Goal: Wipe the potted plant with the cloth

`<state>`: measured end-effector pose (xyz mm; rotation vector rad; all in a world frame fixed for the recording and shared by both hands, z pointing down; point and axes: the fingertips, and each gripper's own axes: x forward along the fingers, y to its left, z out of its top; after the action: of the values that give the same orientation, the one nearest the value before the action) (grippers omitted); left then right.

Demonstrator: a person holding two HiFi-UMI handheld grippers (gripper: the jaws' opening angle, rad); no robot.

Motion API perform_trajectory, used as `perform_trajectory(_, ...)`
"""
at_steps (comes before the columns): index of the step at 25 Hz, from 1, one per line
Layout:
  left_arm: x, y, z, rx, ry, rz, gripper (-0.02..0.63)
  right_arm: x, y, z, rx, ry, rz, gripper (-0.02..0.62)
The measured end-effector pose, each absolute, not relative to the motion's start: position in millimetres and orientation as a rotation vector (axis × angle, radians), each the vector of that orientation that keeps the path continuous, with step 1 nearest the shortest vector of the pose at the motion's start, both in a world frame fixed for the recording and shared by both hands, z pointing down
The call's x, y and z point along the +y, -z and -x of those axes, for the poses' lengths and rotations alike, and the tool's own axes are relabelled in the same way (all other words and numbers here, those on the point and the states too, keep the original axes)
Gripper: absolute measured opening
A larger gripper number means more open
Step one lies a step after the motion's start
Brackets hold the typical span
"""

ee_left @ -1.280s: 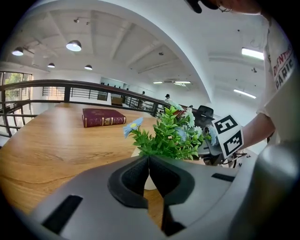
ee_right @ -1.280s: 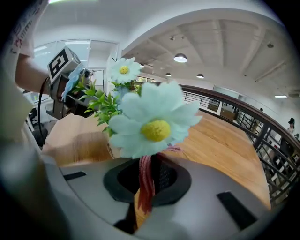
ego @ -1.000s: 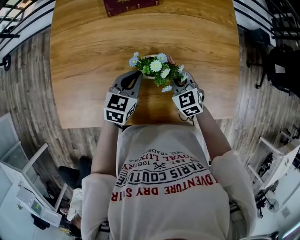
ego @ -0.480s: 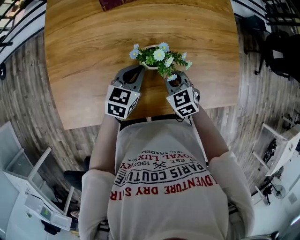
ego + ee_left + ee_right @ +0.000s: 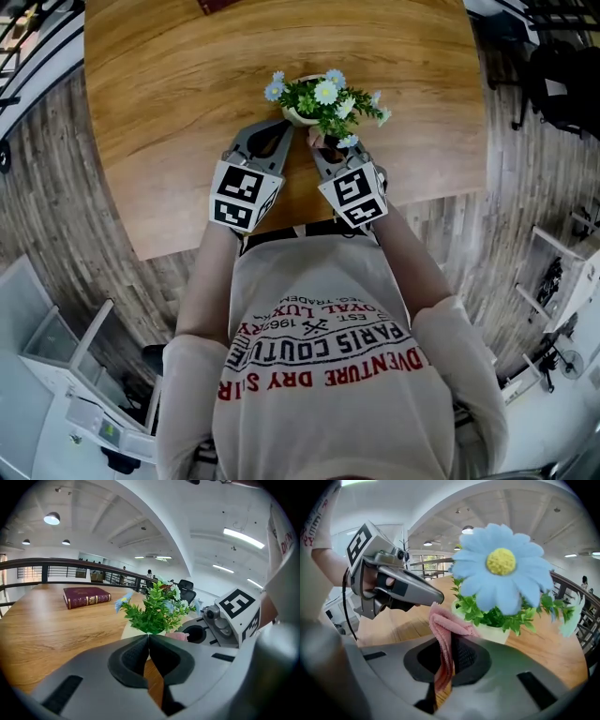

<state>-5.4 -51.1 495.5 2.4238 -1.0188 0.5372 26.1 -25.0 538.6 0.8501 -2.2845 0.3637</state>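
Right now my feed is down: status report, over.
Left gripper shut, empty, beside potted plant. Right gripper shut on pink cloth, close to pot. Nothing between.

Wooden table on grey plank floor, black railing beyond.

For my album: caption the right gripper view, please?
Right gripper pinches a pink cloth beside the potted plant.

Small potted plant standing upright on the wooden counter, growing green leaves with blue and white daisies, sitting in a pale pot, pink cloth hanging folded in the right gripper, just beside the pot
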Motion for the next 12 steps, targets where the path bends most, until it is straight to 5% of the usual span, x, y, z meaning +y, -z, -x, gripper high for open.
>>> perform_trajectory(12, -31.3, -492.7, 56.9, -1.028, -0.554, -2.434, 0.017, -21.6, -526.3, 26.5, -2.343, -0.441, -0.927, 0.037)
